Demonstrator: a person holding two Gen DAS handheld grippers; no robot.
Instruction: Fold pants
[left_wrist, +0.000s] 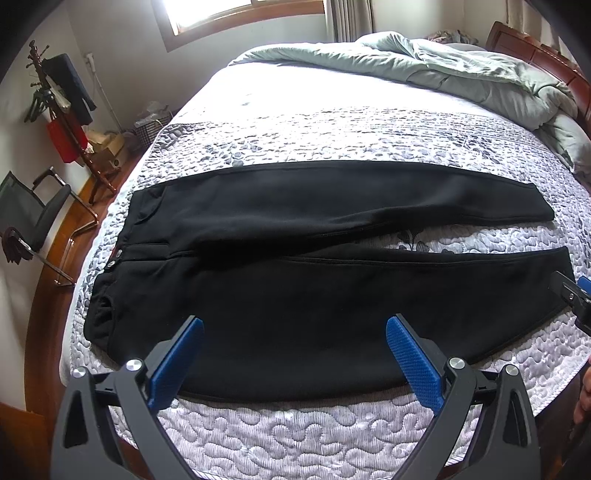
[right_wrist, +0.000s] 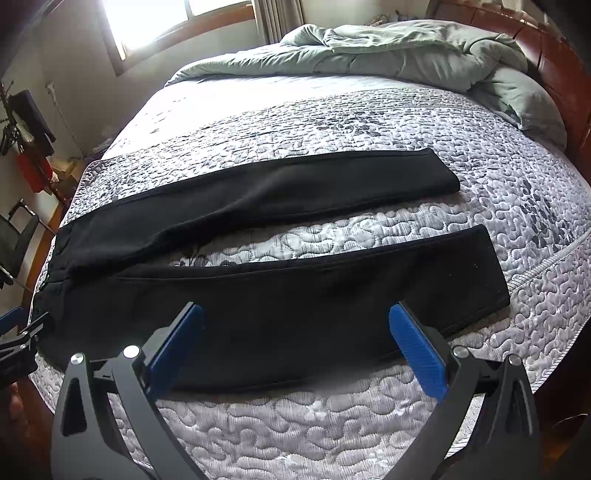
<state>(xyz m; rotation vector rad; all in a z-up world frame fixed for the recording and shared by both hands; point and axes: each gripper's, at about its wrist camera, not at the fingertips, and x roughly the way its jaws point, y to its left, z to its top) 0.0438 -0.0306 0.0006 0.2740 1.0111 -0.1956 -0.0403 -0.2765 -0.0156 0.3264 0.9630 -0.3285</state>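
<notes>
Black pants (left_wrist: 295, 266) lie flat across the quilted bed, waistband to the left, both legs stretched out to the right with a gap between them. The same pants (right_wrist: 295, 295) fill the middle of the right wrist view, cuffs at the right. My left gripper (left_wrist: 295, 328) hovers open above the near leg's thigh, close to the bed's front edge. Over the near leg's lower half, my right gripper (right_wrist: 295, 317) stands open too. Nothing is between either pair of blue pads. The right gripper's tip (left_wrist: 576, 295) shows at the far right of the left wrist view.
A grey-and-white quilted bedspread (left_wrist: 295, 435) covers the bed. A bunched green duvet (left_wrist: 461, 70) lies at the far right by the wooden headboard (right_wrist: 554, 55). Left of the bed stand a chair (left_wrist: 40, 214), a coat rack (left_wrist: 62, 107) and boxes on the floor.
</notes>
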